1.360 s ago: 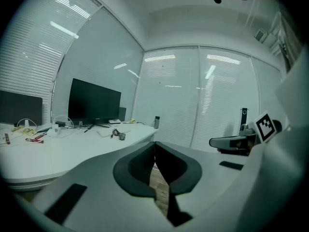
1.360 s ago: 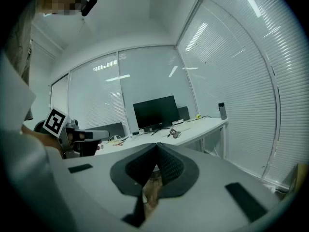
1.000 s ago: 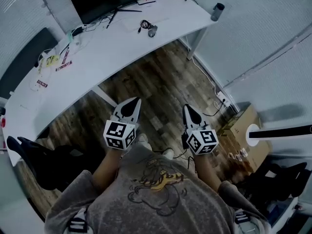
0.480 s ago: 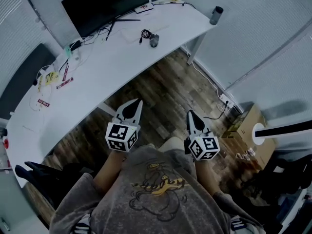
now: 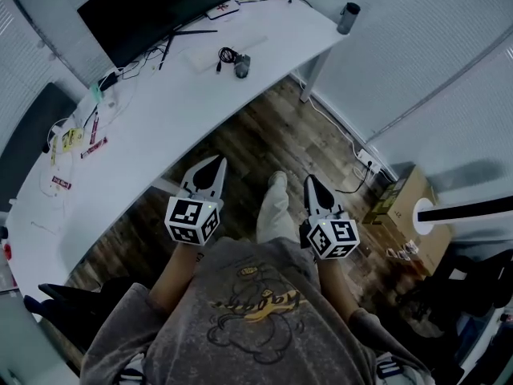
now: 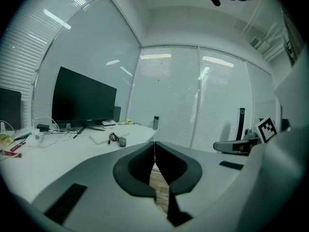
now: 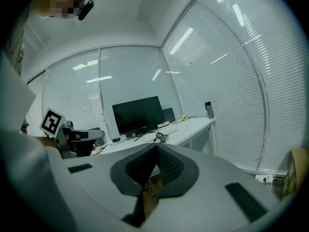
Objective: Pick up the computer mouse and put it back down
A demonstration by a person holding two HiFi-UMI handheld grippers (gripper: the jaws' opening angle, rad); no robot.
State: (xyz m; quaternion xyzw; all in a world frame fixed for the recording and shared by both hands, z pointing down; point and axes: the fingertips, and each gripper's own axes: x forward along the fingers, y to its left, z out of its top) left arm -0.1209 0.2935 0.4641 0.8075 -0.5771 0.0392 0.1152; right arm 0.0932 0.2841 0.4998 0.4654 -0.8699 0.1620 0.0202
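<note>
Mouse (image 5: 242,66): small, dark, sits on the white desk (image 5: 152,127) in front of the monitor (image 5: 152,6), toward its right end. A coiled cable (image 5: 225,55) lies touching or just beside it on the monitor side; can't tell if it's the mouse's own lead. Prob. light, w/ a hard plastic shell, smooth and rounded, so likely to slip if pinched over the top. Best taken across its two sides near the middle, firm but not hard, and lifted low so the cable doesn't snag. A tall cup (image 5: 348,18) stands at the desk corner, well off from the monitor, no bother. Left gripper (image 5: 215,164) and right gripper (image 5: 309,181) are far from the monitor, out over the wood floor (image 5: 264,127), short of the desk edge, side by side, pointing toward the desk. Fingers (image 6: 137,166) on both are pressed together, nothing btwn them. Approach not done, and one pair will need to spread before it reaches the mouse.
</note>
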